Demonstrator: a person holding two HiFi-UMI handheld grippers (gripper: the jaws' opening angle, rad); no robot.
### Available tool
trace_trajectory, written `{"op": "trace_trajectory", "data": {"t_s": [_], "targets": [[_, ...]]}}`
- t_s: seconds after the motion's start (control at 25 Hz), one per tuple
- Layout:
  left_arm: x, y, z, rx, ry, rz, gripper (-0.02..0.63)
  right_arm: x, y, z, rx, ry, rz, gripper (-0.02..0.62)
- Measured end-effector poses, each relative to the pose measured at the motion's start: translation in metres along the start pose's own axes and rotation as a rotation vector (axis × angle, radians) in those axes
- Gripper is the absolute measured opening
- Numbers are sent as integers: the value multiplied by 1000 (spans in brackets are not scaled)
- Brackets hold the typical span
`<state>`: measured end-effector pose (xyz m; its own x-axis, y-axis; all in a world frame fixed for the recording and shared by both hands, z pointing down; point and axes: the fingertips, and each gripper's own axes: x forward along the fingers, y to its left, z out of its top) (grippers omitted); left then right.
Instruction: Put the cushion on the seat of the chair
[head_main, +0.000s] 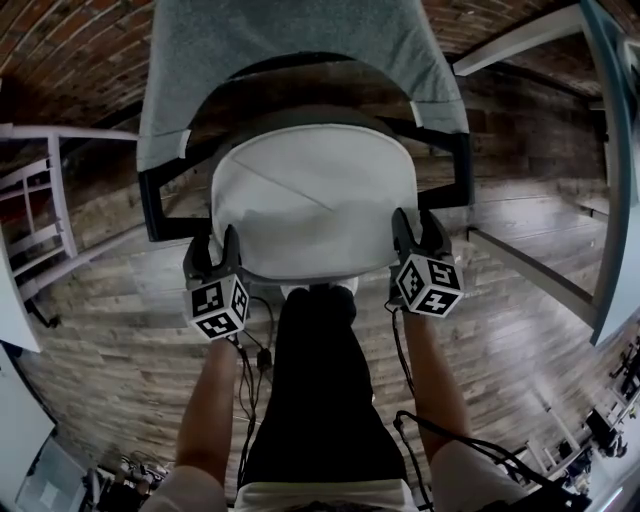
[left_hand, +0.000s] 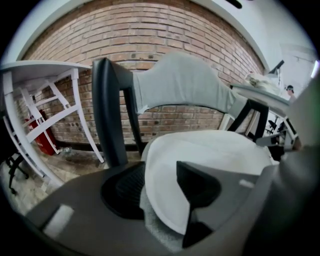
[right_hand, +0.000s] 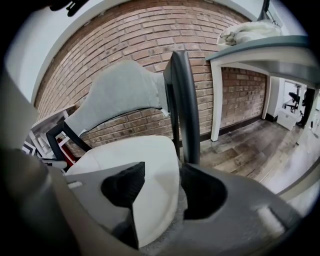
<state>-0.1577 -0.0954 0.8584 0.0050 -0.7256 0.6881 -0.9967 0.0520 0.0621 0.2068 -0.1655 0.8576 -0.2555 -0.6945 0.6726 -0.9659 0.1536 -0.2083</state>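
Note:
The white cushion (head_main: 310, 200) lies on the seat of the chair, whose grey padded backrest (head_main: 290, 50) rises behind it between black arms (head_main: 150, 205). My left gripper (head_main: 215, 250) is at the cushion's front left edge and my right gripper (head_main: 420, 235) at its front right edge. In the left gripper view the cushion (left_hand: 210, 150) has its rim between the wide-apart jaws of the left gripper (left_hand: 160, 187), which does not pinch it. The right gripper view shows the same: the cushion (right_hand: 130, 155) passes loosely through the open right gripper (right_hand: 162, 187). Grey seat fabric (right_hand: 175, 220) shows under the rim.
A white table frame (head_main: 40, 200) stands to the left and another white table (head_main: 540, 40) to the right, with cloth piled on it (right_hand: 250, 30). A brick wall is behind the chair. The person's legs (head_main: 315, 380) stand close to the seat front on wooden flooring, and cables hang beside them.

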Motion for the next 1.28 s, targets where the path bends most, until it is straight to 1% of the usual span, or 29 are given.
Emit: {"op": "trace_trajectory", "data": {"t_s": [0.16, 0.32, 0.44, 0.56, 0.68, 0.76, 0.84, 1.0, 1.12, 1.16, 1.2, 1.24, 1.28], "targets": [[-13, -4, 8, 0, -9, -13, 167, -11, 7, 7, 3, 0, 29, 228], [-45, -16, 35, 14, -12, -28, 167, -43, 32, 27, 6, 12, 76, 227], [-79, -27, 70, 31, -38, -40, 167, -73, 59, 59, -7, 3, 118, 227], [-112, -39, 117, 44, -85, -69, 167, -103, 86, 106, -26, -37, 155, 227], [-156, -50, 162, 75, -126, -89, 167, -145, 116, 149, -39, -71, 196, 222], [-187, -53, 187, 95, -146, -88, 166, -176, 134, 173, -42, -89, 213, 219], [-213, -55, 212, 90, -169, -93, 163, -201, 150, 196, -33, -113, 223, 184], [-258, -65, 264, 110, -231, -133, 138, -244, 183, 237, -21, -170, 265, 181], [-290, -78, 292, 120, -267, -170, 123, -279, 196, 259, -36, -195, 278, 141], [-301, -82, 299, 118, -282, -178, 114, -289, 198, 266, -40, -201, 277, 131], [-311, -86, 307, 117, -299, -184, 84, -298, 200, 275, -43, -210, 278, 122], [-321, -88, 314, 116, -315, -188, 67, -306, 202, 282, -48, -220, 279, 108], [-329, -91, 320, 114, -327, -192, 63, -314, 203, 289, -55, -231, 280, 95]]}}
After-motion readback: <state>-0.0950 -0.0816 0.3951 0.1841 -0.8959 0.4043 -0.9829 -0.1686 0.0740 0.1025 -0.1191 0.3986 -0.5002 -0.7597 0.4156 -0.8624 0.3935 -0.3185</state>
